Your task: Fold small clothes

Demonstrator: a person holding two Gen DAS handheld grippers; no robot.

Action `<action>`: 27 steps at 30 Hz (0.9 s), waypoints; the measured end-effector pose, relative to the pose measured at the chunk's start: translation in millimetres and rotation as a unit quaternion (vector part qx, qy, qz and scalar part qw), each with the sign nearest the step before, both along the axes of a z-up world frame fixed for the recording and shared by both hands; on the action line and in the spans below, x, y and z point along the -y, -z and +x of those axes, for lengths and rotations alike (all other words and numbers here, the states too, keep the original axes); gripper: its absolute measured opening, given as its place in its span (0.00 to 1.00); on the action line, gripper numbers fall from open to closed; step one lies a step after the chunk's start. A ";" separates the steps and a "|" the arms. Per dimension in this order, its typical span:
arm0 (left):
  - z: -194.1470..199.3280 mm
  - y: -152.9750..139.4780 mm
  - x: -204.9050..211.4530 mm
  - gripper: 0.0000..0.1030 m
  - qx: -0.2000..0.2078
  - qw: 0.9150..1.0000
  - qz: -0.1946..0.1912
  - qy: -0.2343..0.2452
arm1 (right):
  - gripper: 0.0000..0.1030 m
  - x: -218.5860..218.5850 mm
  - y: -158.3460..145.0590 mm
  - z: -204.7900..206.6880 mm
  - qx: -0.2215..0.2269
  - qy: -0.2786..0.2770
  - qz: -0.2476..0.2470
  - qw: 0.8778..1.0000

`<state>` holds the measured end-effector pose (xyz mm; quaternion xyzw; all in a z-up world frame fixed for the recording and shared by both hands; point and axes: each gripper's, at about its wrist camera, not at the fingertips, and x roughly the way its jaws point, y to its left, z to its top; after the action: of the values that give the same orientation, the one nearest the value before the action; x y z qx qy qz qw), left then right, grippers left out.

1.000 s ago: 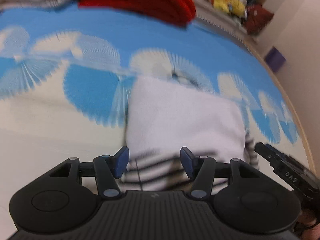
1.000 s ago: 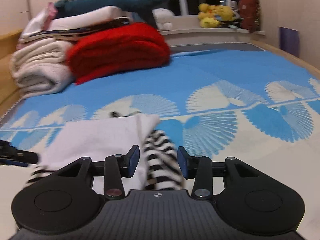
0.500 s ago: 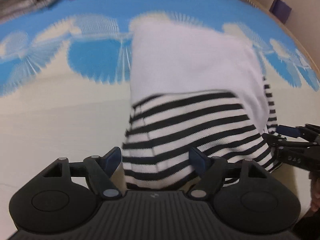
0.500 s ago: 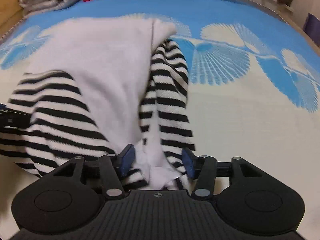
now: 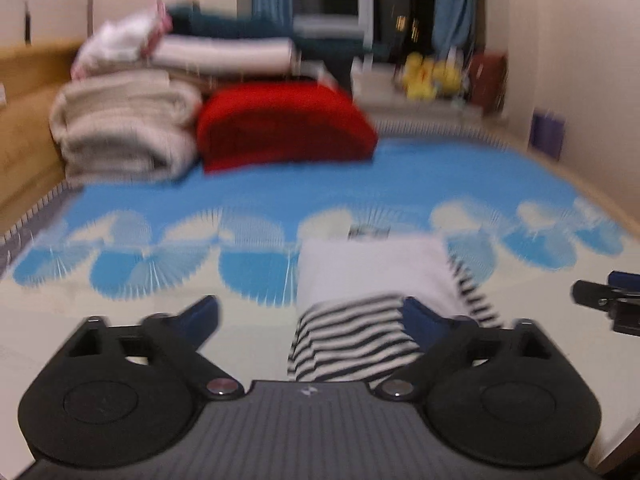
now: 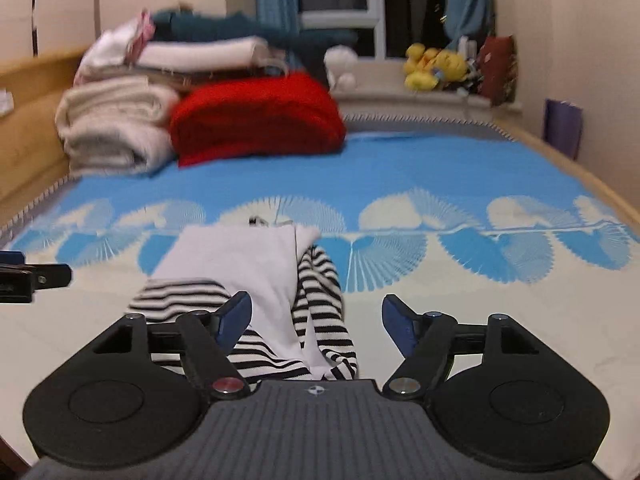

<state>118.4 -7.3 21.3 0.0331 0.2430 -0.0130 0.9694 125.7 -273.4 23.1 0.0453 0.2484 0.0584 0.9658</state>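
The striped garment (image 6: 256, 280) lies folded on the bed (image 6: 440, 176), long axis running away, just ahead between left gripper (image 5: 312, 320) and right gripper (image 6: 316, 316), both fingers spread, having just been opening, pinching nothing

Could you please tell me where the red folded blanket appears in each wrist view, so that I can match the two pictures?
Left wrist: red folded blanket upper middle, right of the beige blanket stack.
Right wrist: red folded blanket upper left of centre.
Shared landmark: yellow plush toys on the ledge.
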 end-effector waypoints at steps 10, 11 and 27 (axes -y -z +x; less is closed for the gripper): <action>-60.8 3.5 20.3 1.00 0.032 0.998 -0.049 0.015 | 0.87 -5.2 -5.3 -37.6 0.018 0.017 -0.003 1.000; -60.8 4.3 22.6 0.99 0.028 0.999 -0.037 0.008 | 0.88 -7.9 -4.9 -40.2 0.019 0.018 -0.009 1.000; -36.8 26.1 21.1 1.00 -0.078 0.995 -0.059 -0.026 | 0.92 -29.8 5.2 -49.4 -0.002 0.004 -0.042 0.999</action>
<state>81.6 -28.4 -4.8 -0.0318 0.3172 -0.0045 0.9478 76.2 -243.7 17.9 0.0058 0.2522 0.0441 0.9667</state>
